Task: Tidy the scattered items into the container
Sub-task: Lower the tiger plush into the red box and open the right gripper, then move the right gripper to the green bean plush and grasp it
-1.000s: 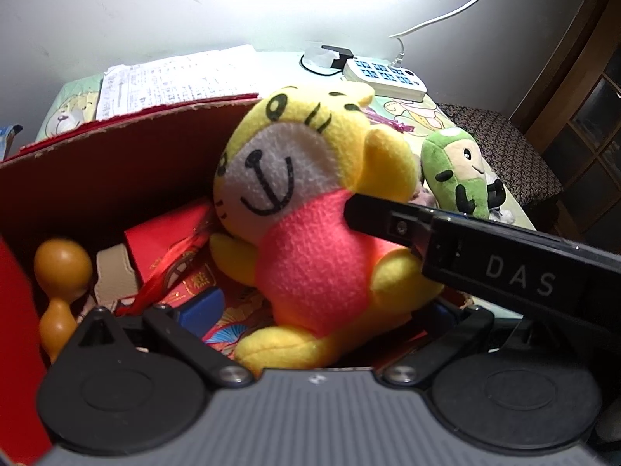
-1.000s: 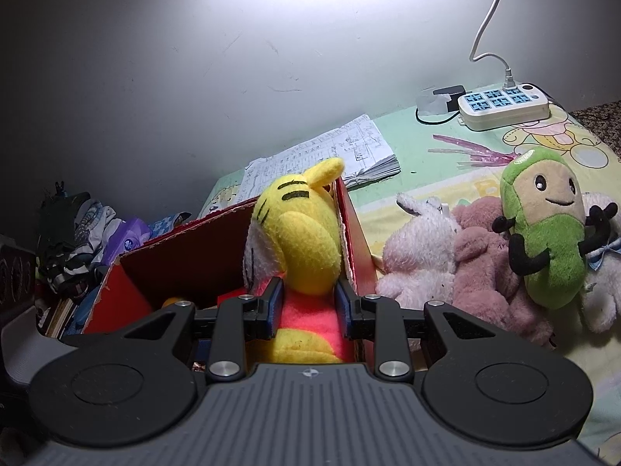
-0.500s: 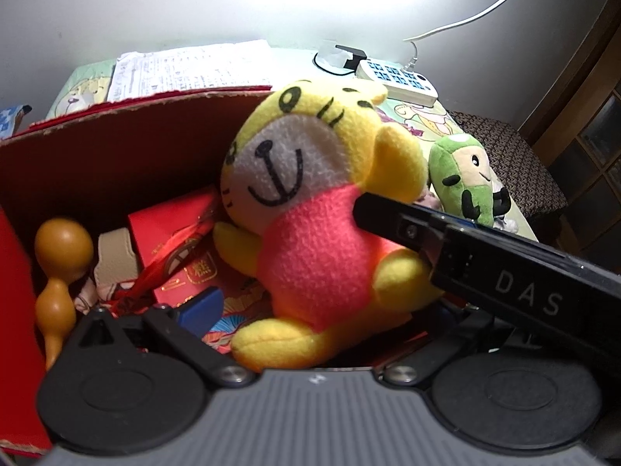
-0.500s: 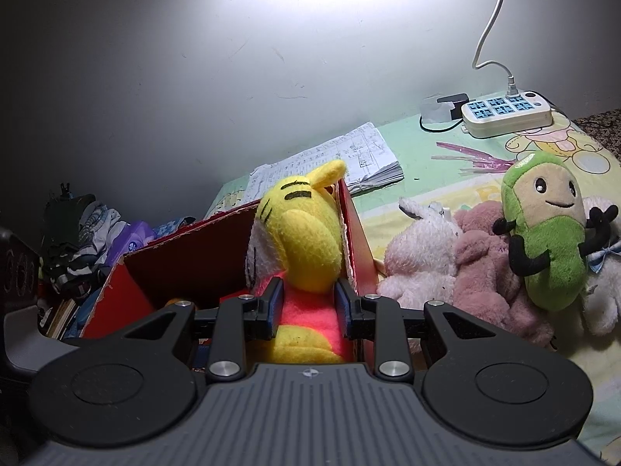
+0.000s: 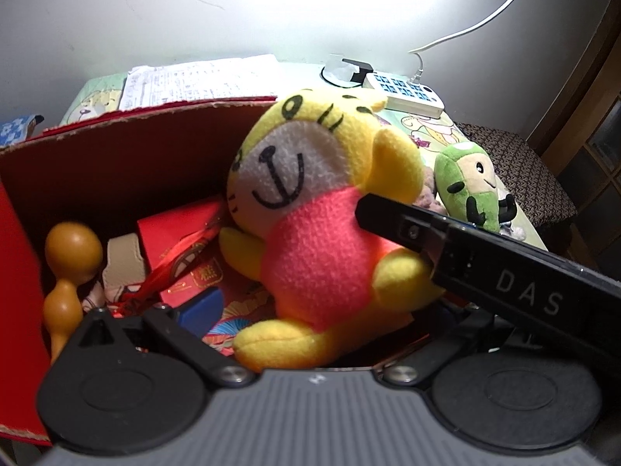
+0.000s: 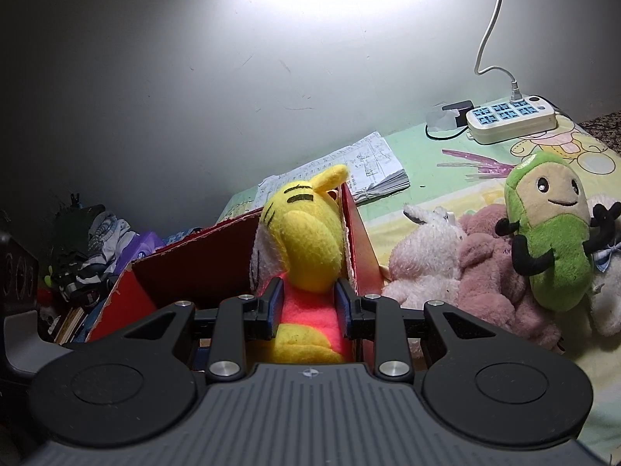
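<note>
A yellow tiger plush (image 5: 310,209) in a pink shirt sits upright inside the red cardboard box (image 5: 116,163), against its right wall. My right gripper (image 6: 306,299) is shut on the plush's pink body (image 6: 306,318); one of its black fingers (image 5: 392,217) crosses the left wrist view and presses into the toy's side. My left gripper (image 5: 310,330) hovers over the box's near edge with its jaws spread wide and nothing between them. Outside the box, a green bean plush (image 6: 555,233) leans on a pink plush (image 6: 493,272) and a pale rabbit plush (image 6: 423,256).
In the box lie a wooden gourd (image 5: 66,268), red packets (image 5: 182,240) and a blue item (image 5: 202,310). A paper stack (image 6: 372,171) and a power strip (image 6: 508,120) with its cable rest on the green cloth near the wall. Clutter fills the dark floor (image 6: 89,256) on the left.
Both views have tilted slightly. The yellow plush stays in my right gripper's grip inside the box, and my left gripper stays open.
</note>
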`<state>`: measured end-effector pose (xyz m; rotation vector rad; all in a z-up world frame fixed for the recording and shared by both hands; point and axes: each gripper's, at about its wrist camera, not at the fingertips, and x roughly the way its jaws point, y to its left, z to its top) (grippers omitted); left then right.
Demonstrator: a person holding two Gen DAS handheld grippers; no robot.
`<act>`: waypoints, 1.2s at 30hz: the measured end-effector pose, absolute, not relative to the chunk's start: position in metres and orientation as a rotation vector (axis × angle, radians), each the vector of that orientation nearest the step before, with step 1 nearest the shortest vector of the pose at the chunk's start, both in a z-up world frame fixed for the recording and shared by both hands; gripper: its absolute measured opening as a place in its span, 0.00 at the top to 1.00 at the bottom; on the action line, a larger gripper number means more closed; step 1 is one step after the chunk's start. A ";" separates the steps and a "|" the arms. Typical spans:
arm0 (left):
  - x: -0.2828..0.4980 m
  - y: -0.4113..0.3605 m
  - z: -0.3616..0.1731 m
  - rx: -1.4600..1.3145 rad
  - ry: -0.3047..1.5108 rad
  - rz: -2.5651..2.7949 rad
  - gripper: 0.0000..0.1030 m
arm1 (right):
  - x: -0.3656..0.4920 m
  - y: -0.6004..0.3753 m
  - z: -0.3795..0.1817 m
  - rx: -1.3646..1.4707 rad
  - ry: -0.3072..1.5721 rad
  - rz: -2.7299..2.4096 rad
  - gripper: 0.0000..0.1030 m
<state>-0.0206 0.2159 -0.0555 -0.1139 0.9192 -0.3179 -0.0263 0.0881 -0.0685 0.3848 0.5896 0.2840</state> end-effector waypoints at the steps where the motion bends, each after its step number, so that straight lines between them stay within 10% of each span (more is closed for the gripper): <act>1: -0.022 0.215 -0.056 -0.111 0.913 -0.312 0.00 | -0.027 0.087 -0.069 0.388 0.585 0.289 0.71; 22: -0.054 0.111 0.007 -0.079 0.694 -0.391 0.01 | -0.047 -0.071 -0.073 0.627 0.583 0.289 0.64; 36: 0.040 0.019 -0.059 -0.089 0.879 -0.331 0.29 | 0.012 -0.170 -0.139 1.019 0.784 0.384 0.52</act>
